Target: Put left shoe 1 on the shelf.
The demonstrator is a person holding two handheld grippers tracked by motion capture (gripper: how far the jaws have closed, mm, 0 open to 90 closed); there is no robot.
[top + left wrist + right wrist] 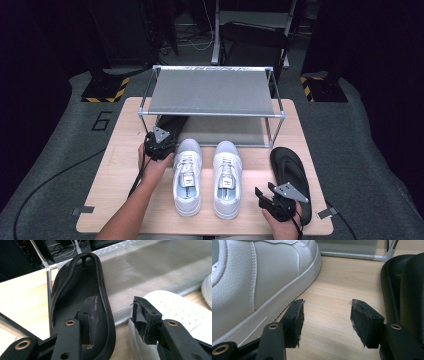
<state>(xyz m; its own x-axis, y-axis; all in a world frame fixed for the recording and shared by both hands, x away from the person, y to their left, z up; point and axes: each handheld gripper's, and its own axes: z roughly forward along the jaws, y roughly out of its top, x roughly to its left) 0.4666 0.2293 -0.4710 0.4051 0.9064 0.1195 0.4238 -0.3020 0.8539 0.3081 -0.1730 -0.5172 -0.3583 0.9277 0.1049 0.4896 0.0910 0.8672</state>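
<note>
My left hand-held gripper [112,315] stands open astride the black slipper's [75,297] edge, and closing carelessly could shove it off the rack's lower shelf [155,272].

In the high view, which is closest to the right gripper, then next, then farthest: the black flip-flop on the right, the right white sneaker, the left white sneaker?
From the right gripper:
1. Right black flip-flop, just beside it at the table's right edge.
2. Right white sneaker, to its left.
3. Left white sneaker, farther left, near the other hand.
</note>
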